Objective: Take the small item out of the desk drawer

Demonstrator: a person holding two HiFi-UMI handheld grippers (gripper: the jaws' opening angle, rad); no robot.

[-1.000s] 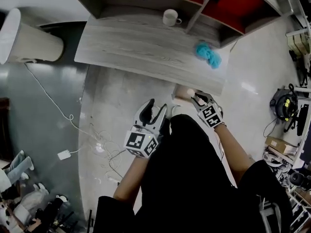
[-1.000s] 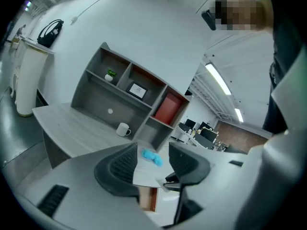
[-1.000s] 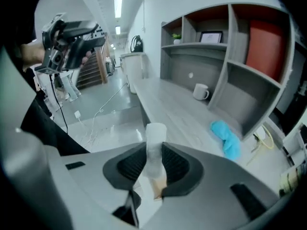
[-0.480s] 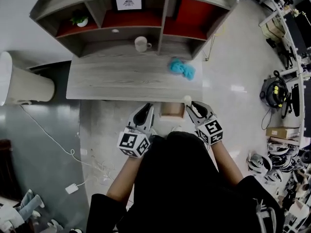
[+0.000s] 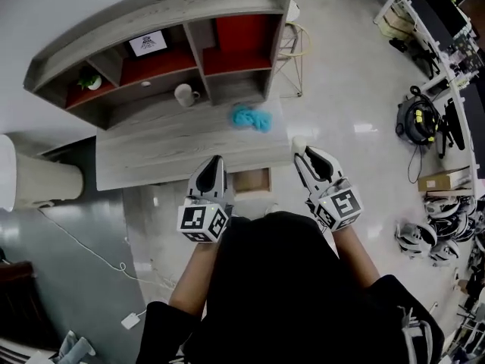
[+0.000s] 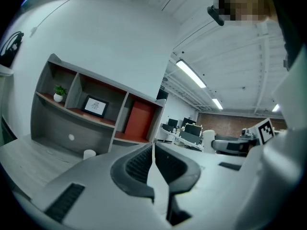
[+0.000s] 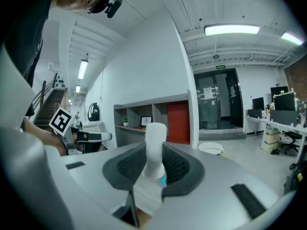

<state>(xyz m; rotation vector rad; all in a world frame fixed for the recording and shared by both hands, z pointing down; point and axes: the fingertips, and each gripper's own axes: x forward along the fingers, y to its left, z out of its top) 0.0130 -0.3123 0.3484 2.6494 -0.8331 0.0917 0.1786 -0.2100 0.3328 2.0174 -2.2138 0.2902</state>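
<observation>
A small white bottle (image 7: 154, 150) stands upright between the jaws of my right gripper (image 7: 154, 169), which is shut on it; its white top (image 5: 299, 144) pokes out past the gripper (image 5: 309, 160) in the head view, right of the desk. The desk drawer (image 5: 251, 180) hangs open below the desk's front edge, between my two grippers. My left gripper (image 5: 210, 174) is held up left of the drawer, its jaws shut together with nothing between them (image 6: 153, 158).
The grey wooden desk (image 5: 151, 154) carries a white mug (image 5: 184, 94) and a blue cloth (image 5: 251, 117), with a shelf unit (image 5: 151, 59) behind. A white cylinder (image 5: 34, 180) stands at the left. Cables (image 5: 91, 241) trail on the floor; gear lies at the right (image 5: 418, 120).
My left gripper's jaws have gone from wide open to shut, empty. Both grippers have risen away from the drawer and the head view has swung, with the bottle staying in the right gripper.
</observation>
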